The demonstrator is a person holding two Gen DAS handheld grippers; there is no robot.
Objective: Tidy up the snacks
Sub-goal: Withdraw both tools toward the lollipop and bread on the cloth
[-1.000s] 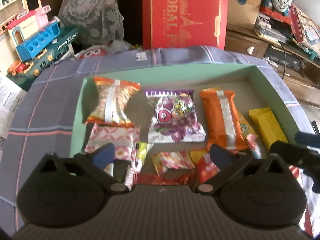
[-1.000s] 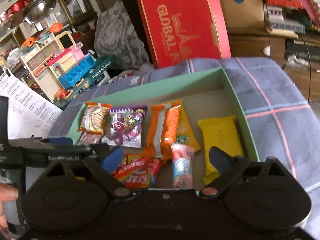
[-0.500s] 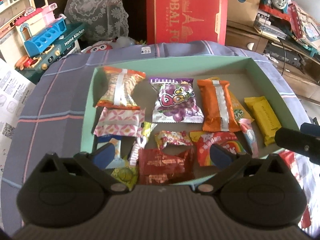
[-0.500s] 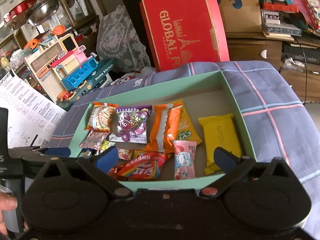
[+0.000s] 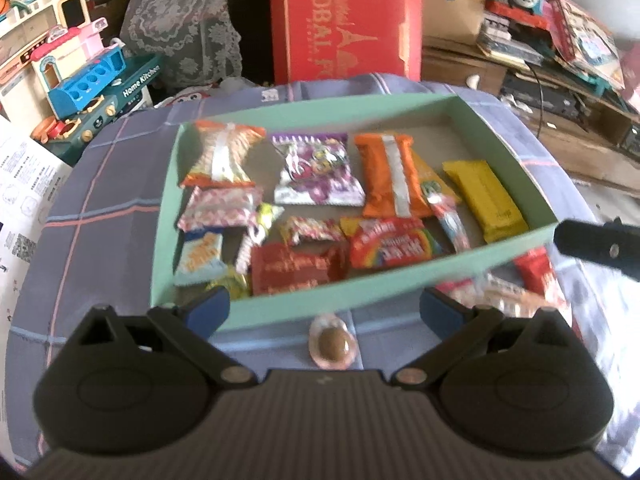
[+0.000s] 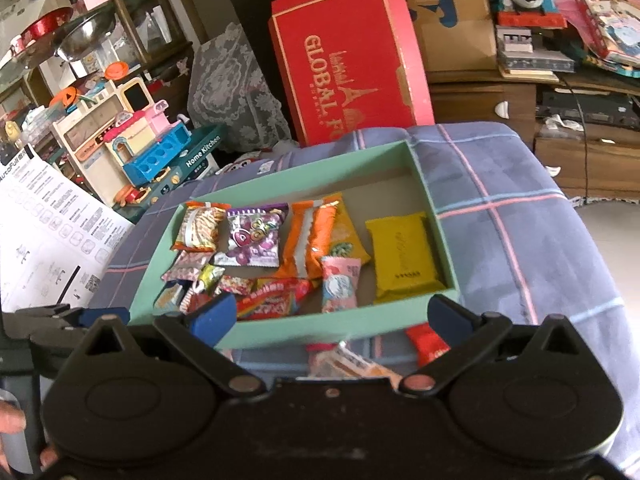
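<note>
Both your claws gape wide, holding nothing, near the tray's front wall.

Your left claw (image 5: 324, 310) frames a chocolate egg (image 5: 333, 344); your right claw (image 6: 332, 316), loose packets (image 6: 348, 362). Most snacks lie in the green tray (image 5: 304, 300). Behind: red box (image 6: 348, 64) reading "GLOBAL", toy (image 6: 160, 156) marked "Home Kitchen".

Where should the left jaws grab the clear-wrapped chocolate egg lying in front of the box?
Come straight down and close across the narrow middle of the chocolate egg. It lies flat on the checked cloth, long axis pointing away from the camera, just short of the green box wall. The open left gripper already straddles it. The wrapper's thin rim probably offers little to pinch.
</note>
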